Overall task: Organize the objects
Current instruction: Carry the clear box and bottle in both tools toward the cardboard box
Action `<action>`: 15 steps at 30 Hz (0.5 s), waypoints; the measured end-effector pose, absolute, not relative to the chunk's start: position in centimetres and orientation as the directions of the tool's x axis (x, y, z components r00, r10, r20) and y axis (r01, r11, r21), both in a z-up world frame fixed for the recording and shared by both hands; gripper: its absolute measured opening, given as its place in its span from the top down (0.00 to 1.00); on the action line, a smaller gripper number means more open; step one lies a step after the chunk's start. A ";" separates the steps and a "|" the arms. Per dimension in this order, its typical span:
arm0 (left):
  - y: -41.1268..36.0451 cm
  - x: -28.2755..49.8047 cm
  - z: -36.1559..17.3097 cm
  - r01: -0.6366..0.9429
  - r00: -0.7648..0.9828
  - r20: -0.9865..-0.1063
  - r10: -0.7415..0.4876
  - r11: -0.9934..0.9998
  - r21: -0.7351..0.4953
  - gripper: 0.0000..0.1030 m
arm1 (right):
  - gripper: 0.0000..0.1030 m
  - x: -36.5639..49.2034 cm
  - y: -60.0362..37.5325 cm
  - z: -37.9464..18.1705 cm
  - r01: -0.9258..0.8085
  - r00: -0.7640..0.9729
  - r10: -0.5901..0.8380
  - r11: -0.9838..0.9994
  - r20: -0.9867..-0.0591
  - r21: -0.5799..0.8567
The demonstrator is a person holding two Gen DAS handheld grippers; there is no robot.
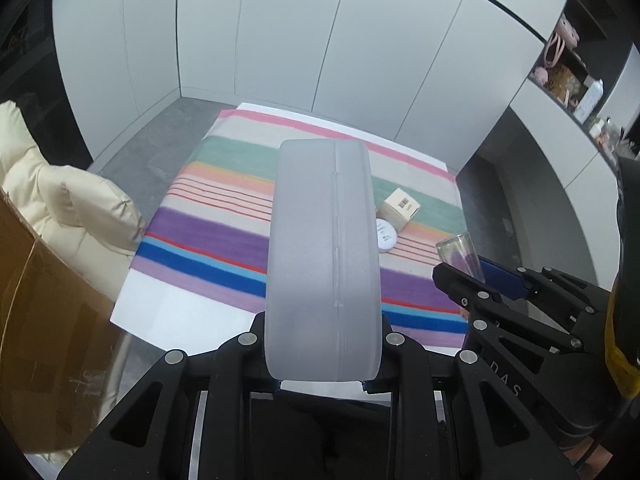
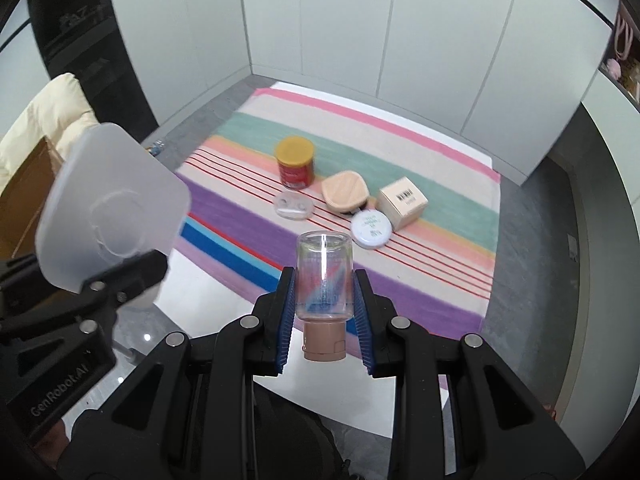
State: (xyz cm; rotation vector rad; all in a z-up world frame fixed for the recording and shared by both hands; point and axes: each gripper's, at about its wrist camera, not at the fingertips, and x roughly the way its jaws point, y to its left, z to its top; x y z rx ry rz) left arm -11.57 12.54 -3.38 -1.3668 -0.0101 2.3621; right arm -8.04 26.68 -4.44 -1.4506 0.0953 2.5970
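On the left, the left gripper point(image 1: 322, 364) is clamped on a frosted, translucent plastic box with rounded corners point(image 1: 322, 256), gripped at its lower edge only, so nearly the whole body stands out past the fingers above the near left part of the table; with that much overhang the box could lever in the pads and twist or slip out if the hand swings or tilts sharply. Below it lies the striped, many-coloured cloth point(image 2: 248, 120) covering most of the white table point(image 2: 224, 308), and on the cloth, towards the far middle, stand a red tin with a yellow lid point(image 2: 295, 168), a small clear plastic case point(image 2: 294, 207) just in front of it, a flat peach-coloured compact point(image 2: 345, 197), a round white tin point(image 2: 371, 229) and a beige cardboard carton point(image 2: 403, 201) towards the right edge; these sit close together, so anything dropped or lowered carelessly could knock them. To the right, the right gripper point(image 2: 324, 322) is closed on a clear glass bottle with a brown cap point(image 2: 324, 276), held by its smooth sides with the cap pointing back towards the hand, over the near edge of the table. Glass on ribbed blue pads point(image 2: 286, 320) looks liable to slide, and a fall onto the table could break it. The two held things hang near each other and could collide.
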 end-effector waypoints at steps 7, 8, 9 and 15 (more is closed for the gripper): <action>9.9 -11.7 -3.1 -0.295 -0.501 -0.814 0.294 -0.942 -0.159 0.74 | 0.72 -8.3 25.2 -3.2 -0.128 -0.536 0.090 -0.991 -0.839 -0.025; 9.5 -11.7 -3.1 -0.287 -0.506 -0.813 0.288 -0.945 -0.156 0.74 | 0.72 -8.5 25.0 -3.2 -0.129 -0.537 0.087 -0.991 -0.839 -0.021; 9.3 -11.8 -3.1 -0.282 -0.510 -0.812 0.283 -0.947 -0.153 0.74 | 0.72 -8.7 24.9 -3.1 -0.130 -0.538 0.081 -0.991 -0.839 -0.012; 7.1 -11.9 -2.8 -0.251 -0.537 -0.801 0.264 -0.957 -0.147 0.74 | 0.72 -10.2 22.8 -3.1 -0.093 -0.550 0.046 -0.996 -0.834 0.007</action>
